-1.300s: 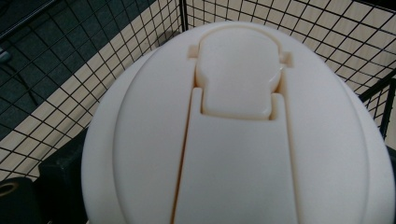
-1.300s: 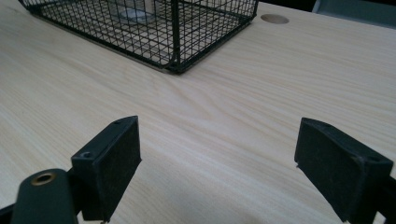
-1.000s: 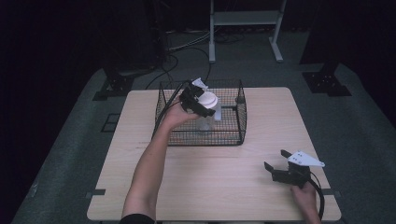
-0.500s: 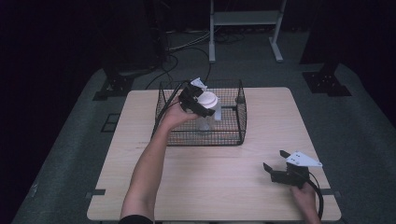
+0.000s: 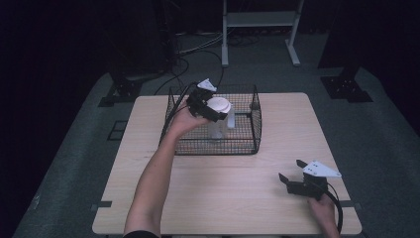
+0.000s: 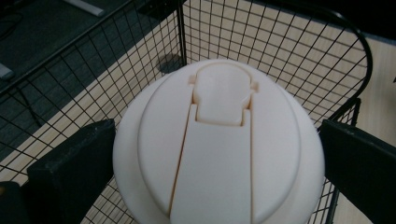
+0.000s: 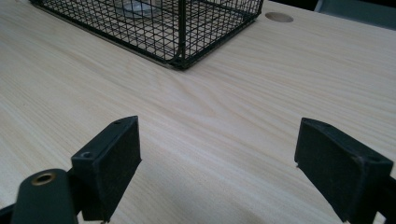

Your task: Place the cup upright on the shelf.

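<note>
Tongs on the left [image 5: 214, 110] are clamped on the white lid [image 5: 218, 105] of a clear bottle [image 5: 219, 125], and the bottle is held upright inside the black wire basket [image 5: 247, 144]. In the left gripper view the lid [image 6: 219, 149] is seen from above, a flip cap running down its middle, with 1 black jaw pressed against each side. Whether the bottle's base is resting on the basket floor cannot be told from the high view. The basket is placed at the far middle of the worktop [image 5: 223, 193], close to the far edge, and the left forearm is stretched from the near edge up to it.

Right tongs [image 5: 290, 179] are held released near the near right corner of the worktop, well apart from the basket, with nothing between the 2 jaws. In the right gripper view the jaws are spread wide over bare wood, and a corner of the basket [image 7: 182, 32] is seen beyond them, the bottle's clear base [image 7: 136, 7] visible through the mesh.
</note>
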Demonstrator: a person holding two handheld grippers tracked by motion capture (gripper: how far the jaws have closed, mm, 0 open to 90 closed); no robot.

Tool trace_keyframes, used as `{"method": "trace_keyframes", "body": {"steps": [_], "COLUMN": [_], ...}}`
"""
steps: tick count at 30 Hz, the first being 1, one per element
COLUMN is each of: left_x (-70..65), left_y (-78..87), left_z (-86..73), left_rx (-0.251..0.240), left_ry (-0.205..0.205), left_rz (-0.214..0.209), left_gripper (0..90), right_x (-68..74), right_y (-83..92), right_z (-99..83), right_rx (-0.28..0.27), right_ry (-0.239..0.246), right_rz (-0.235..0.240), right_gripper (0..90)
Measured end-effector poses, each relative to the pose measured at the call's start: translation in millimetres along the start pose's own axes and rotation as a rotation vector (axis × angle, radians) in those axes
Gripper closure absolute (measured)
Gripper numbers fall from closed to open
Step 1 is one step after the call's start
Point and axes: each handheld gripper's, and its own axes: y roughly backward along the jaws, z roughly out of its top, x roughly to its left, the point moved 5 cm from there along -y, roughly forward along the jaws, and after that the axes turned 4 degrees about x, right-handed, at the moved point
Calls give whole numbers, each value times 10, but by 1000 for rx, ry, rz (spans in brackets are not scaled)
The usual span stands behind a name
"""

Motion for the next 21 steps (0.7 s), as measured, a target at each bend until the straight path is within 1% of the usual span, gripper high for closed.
{"method": "trace_keyframes", "body": {"steps": [2,6,9,12,14,16,17,19,20,21], "left_x": [-9,-12,-8,2,4,-3,-9,-28,-28,-44], "left_y": [31,112,176,246,286,326,345,386,386,423], "left_z": [8,23,20,9,2,-7,-12,-26,-26,-53], "left_rx": [-7,-20,-29,-31,-33,-32,-31,-43,-43,-37], "left_ry": [-4,-13,-6,-7,-8,-5,-9,-10,-10,-11], "left_rz": [0,15,22,27,30,23,27,27,27,24], "left_gripper": [0,0,0,0,0,0,0,0,0,0], "right_x": [0,0,3,4,4,4,5,6,7,7], "right_y": [-1,-3,-4,-5,-5,-5,-6,-6,-7,-7], "right_z": [1,0,1,0,0,0,0,-1,0,-1], "right_rx": [0,2,2,3,4,4,4,5,5,5], "right_ry": [-2,0,2,4,4,4,3,3,3,3], "right_rz": [0,-2,-2,-3,-4,-4,-4,-5,-5,-6], "right_gripper": [135,135,135,135,135,135,135,135,135,135]}}
